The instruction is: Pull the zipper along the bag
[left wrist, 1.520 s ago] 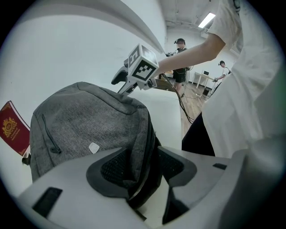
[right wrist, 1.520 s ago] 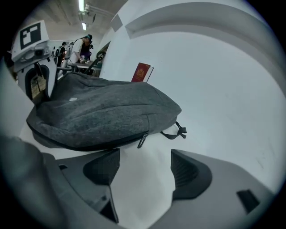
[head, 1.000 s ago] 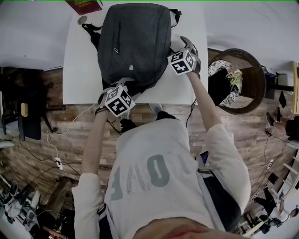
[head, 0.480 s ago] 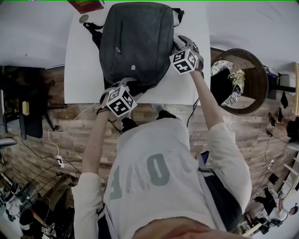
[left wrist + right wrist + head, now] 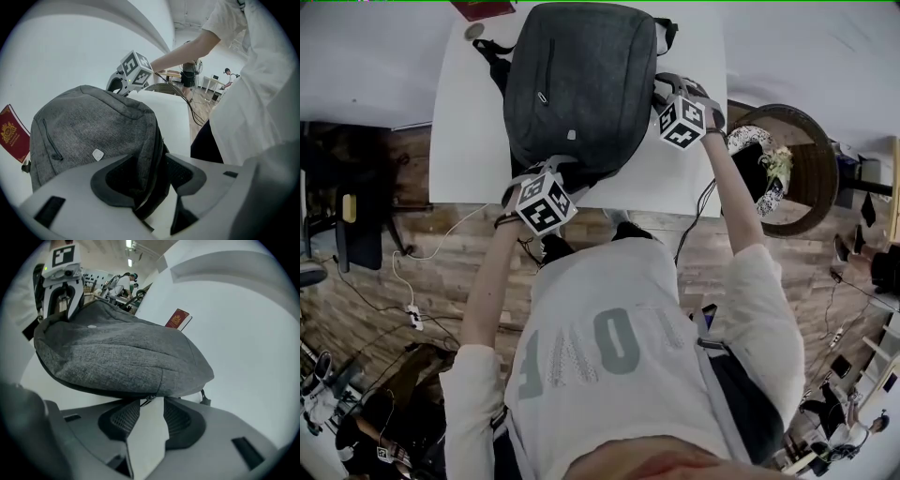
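A grey backpack [image 5: 577,84] lies flat on the white table [image 5: 459,141]. My left gripper [image 5: 551,169] is at the bag's near end and is shut on its dark edge [image 5: 150,154], with the fabric pinched between the pads. My right gripper [image 5: 661,92] is at the bag's right side, low against the seam. Its jaws have just been closing and then opening a little. They stand apart, and the small zipper pull [image 5: 147,401] hangs at their tips, close to the left pad [image 5: 123,417], with white table showing through the gap.
A red passport [image 5: 483,7] and a small round object [image 5: 474,31] lie beyond the bag's far left corner. A round wicker stand [image 5: 787,159] with a plant is right of the table. Cables run over the wooden floor [image 5: 441,262] at the table's near edge.
The right gripper has rolled at the bag's right side and shifted slightly to the right. The left gripper has kept its hold on the bag's near edge.
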`<control>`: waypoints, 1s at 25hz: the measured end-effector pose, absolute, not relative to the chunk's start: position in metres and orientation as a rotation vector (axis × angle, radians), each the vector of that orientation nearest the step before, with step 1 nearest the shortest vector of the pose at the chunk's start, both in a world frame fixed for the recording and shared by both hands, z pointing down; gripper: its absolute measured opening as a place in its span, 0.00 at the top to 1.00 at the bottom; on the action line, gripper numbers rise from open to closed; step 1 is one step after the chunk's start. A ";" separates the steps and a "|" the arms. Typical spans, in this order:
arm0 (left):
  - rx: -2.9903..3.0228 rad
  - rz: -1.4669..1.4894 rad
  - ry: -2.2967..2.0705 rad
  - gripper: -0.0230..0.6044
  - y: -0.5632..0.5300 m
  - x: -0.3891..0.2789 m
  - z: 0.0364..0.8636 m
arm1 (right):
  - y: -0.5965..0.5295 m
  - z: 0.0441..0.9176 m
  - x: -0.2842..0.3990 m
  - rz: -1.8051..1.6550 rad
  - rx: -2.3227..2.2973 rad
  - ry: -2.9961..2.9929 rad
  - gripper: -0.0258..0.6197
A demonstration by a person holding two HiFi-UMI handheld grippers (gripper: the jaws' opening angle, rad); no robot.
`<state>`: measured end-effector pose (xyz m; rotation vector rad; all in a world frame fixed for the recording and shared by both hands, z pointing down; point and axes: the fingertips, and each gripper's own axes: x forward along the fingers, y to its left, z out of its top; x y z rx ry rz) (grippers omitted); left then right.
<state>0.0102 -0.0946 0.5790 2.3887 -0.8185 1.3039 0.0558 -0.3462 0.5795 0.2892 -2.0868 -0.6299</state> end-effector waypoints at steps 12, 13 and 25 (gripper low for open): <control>2.398 1.304 -0.818 0.61 -0.095 0.008 0.579 | -0.326 0.577 0.077 -0.584 0.135 -2.073 0.84; 2.400 1.304 -0.819 0.61 -0.095 0.008 0.578 | -0.326 0.577 0.076 -0.587 0.148 -2.076 0.85; 2.408 1.296 -0.821 0.61 -0.095 0.009 0.580 | -0.344 0.584 0.066 -0.467 0.277 -2.092 0.91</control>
